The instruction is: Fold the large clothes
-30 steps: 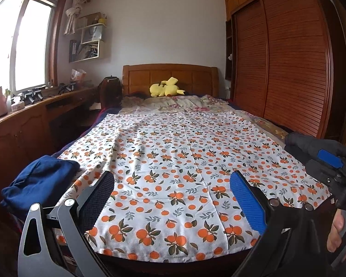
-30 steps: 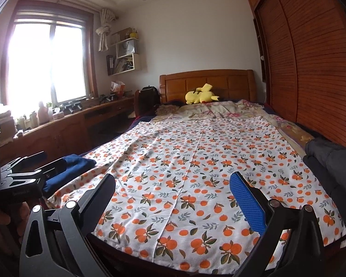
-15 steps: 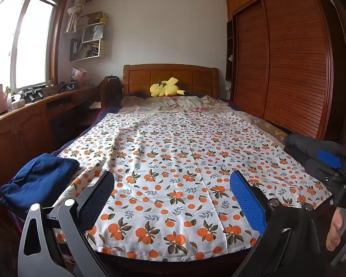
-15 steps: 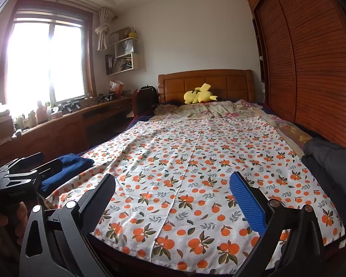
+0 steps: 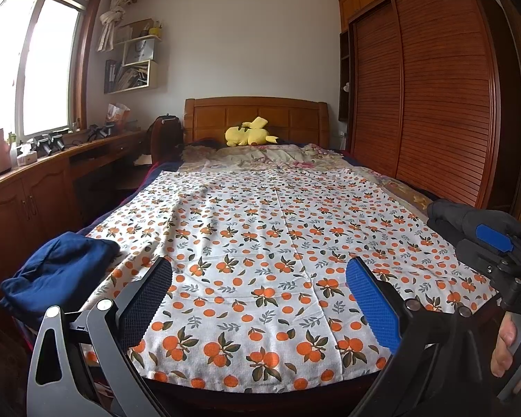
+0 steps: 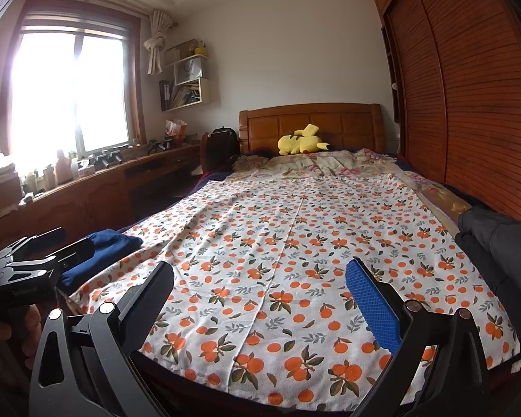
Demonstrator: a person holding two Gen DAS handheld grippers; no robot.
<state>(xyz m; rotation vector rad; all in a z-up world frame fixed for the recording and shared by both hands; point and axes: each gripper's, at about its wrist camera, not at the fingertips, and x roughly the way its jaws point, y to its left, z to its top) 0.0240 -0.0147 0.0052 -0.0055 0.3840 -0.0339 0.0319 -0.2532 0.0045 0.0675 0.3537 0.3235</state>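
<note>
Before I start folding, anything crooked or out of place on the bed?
Nothing stands out. The orange-print cloth lies spread flat, with mild ripples near its left edge. A blue garment sits bunched at the left, a dark one at the right.

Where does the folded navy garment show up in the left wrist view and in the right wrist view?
Left wrist: the navy garment lies at the lower left, on the bed's near left corner beside the orange-print cloth.
Right wrist: the same garment sits at left, mid-height, behind the left gripper.
Shared landmark: the yellow plush toy at the headboard.
</note>
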